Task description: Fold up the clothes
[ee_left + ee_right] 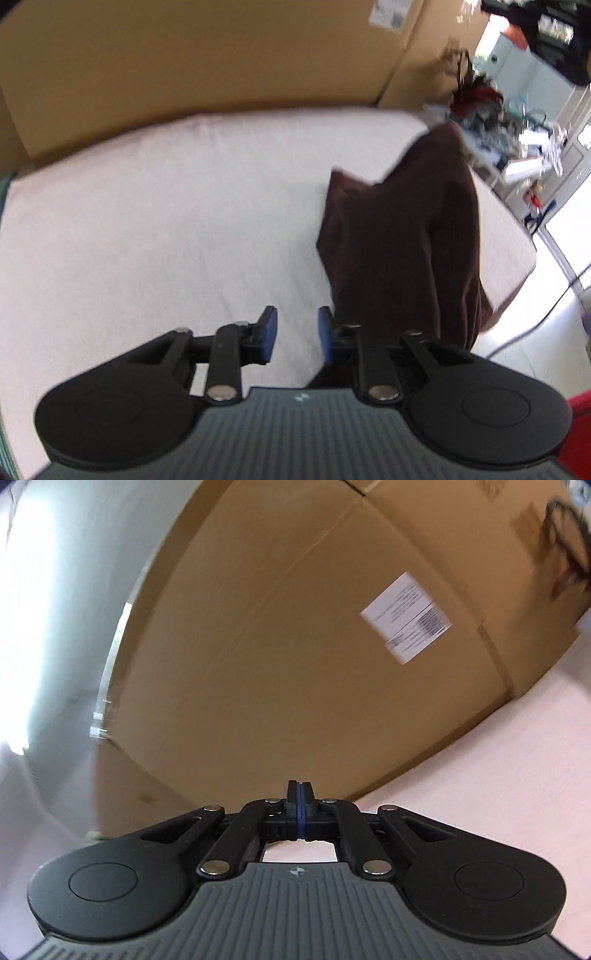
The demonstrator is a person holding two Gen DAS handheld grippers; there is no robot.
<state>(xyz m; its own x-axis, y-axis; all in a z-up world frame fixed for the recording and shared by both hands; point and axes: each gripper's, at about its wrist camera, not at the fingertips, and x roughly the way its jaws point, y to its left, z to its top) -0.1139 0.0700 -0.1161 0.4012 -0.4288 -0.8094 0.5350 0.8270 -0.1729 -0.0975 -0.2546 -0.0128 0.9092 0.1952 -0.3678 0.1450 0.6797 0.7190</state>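
Through the left wrist camera we see our left gripper (297,334) hanging over a pale pink sheet (166,221) that covers the work surface, its blue pads (269,332) spread apart with nothing between them. A dark brown garment (402,236) lies on the right part of the sheet, bunched and rising in a peak toward the far corner, its near end running down past our right-hand finger and over the front edge of the surface; we cannot tell whether the cloth touches that finger. Behind the sheet stands a big cardboard box (184,62), and off to the right a cluttered, blurred room shows. Through the right wrist camera, our right gripper (300,808) points up at the same cardboard box (295,646), which bears a white printed label (406,616); its blue pads are pressed flat together and grasp nothing. The pink sheet (498,757) shows at lower right there.
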